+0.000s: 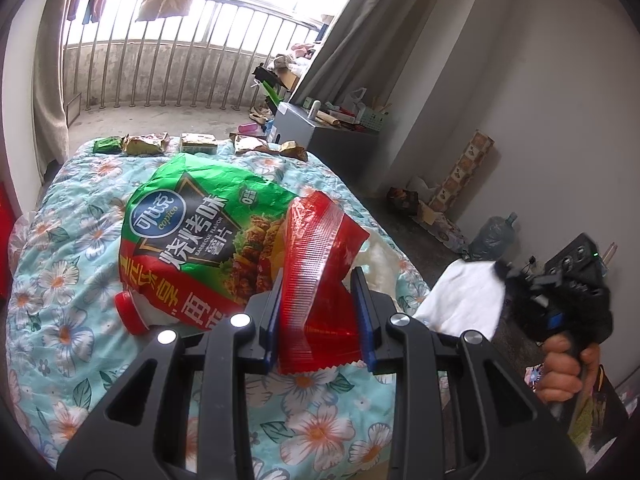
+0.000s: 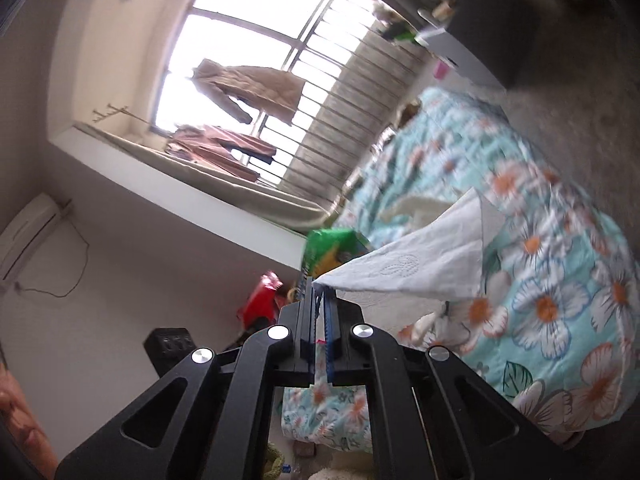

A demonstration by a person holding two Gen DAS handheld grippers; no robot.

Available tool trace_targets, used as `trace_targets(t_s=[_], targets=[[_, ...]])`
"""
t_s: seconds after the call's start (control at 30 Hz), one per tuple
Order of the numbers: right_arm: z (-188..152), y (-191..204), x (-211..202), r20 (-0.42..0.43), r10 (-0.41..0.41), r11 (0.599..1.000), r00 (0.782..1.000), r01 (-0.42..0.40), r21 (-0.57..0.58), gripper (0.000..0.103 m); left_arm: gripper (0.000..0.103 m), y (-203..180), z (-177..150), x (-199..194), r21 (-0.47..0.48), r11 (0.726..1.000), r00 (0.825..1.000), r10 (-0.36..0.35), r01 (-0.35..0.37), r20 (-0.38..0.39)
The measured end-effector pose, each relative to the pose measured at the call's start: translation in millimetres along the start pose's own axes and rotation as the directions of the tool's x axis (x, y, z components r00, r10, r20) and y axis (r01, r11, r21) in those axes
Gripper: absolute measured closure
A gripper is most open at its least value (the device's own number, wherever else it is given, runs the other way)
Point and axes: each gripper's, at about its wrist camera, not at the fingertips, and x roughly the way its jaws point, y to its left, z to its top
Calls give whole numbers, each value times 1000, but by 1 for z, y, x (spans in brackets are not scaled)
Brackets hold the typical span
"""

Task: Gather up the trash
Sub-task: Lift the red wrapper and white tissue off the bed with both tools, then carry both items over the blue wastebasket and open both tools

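**Both tongs loaded: chip bag on the left, tissue on the right**

The left tongs [image 1: 320, 312] are closed on the red crimped end of a green-and-red chip bag [image 1: 208, 236], the bag fanning out ahead of the fingertips over the floral bedspread [image 1: 72, 280]. A red-capped bottle [image 1: 132, 312] peeks from under the bag's left edge. Far beyond the tips, a row of small snack wrappers [image 1: 192, 144] lies along the far edge of the bed. Off to the right, a hand [image 1: 568, 368] grips the other tool with a white tissue [image 1: 464, 296].

The right tongs [image 2: 318, 284] are pinched nearly together on a corner of that white tissue [image 2: 420, 256], which spreads rightward above the bedspread [image 2: 560, 300].
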Motion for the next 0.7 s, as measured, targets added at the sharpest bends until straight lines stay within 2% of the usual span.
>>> trace_targets(t_s=[0.17, 0.4, 0.7], targets=[[4, 10, -25, 67, 23, 999, 997, -21, -28, 99, 74, -11, 3, 1, 19, 999, 1000, -25, 25, 0], [6, 6, -64, 149, -2, 1000, 989, 6, -27, 99, 74, -45, 10, 15, 69, 993, 995, -95, 96, -17], [6, -25, -115, 246, -33, 999, 969, 26, 30, 99, 74, -109, 19, 58, 155, 970, 981, -173, 186, -93]])
